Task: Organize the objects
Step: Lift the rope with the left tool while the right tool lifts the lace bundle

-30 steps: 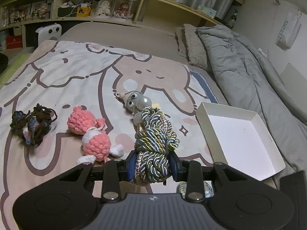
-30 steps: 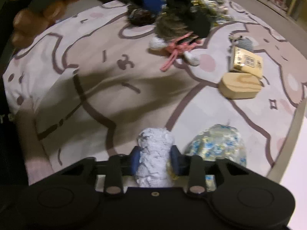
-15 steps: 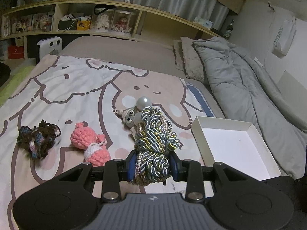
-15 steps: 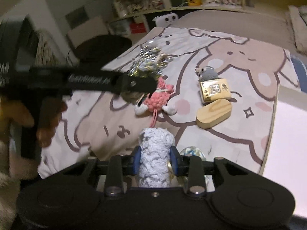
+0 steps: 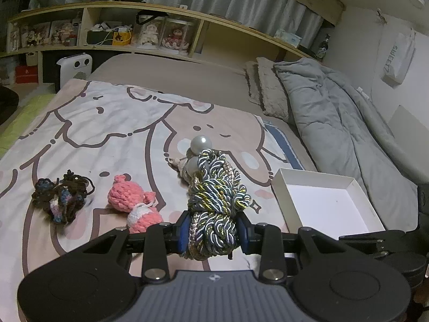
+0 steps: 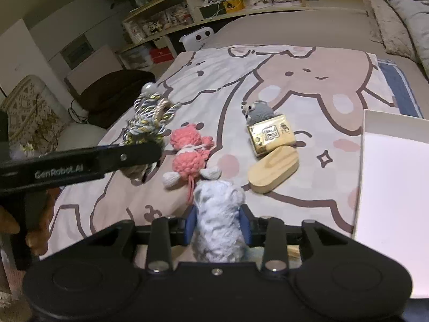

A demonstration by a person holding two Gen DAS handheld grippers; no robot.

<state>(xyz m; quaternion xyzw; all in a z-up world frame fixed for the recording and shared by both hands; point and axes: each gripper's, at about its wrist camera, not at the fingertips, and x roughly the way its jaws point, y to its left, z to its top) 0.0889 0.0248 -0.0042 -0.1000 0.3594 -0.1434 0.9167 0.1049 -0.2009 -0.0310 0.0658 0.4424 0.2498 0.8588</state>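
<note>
On a bed spread with a cartoon-bear blanket point(image 5: 112, 123), my left claw point(image 5: 213, 230) is clenched on a bundle of twisted cord point(image 5: 214, 201), silver, blue and gold, with two pearl-like beads at its far end; the bundle is lifted clear of the blanket. My right claw point(image 6: 218, 228) is clenched on a pale, fluffy knitted piece point(image 6: 218, 222), its jaws just starting to ease apart with the pads still on the wool.

A white open box point(image 5: 327, 201) lies empty at the blanket's right edge, beside a rumpled grey duvet point(image 5: 343, 123). Near the middle of the blanket lie a pink crocheted doll point(image 6: 189, 155), a small grey plush mouse point(image 6: 258, 110), a gold-wrapped packet point(image 6: 272, 135) leaning against the mouse, and an oval wooden block point(image 6: 273, 170) just in front of the packet. A dark tangle of yarn point(image 5: 60, 200) sits toward the blanket's left edge, apart from the doll. My left hand point(image 6: 37, 230) grips the claw's handle at the frame's left side.
</note>
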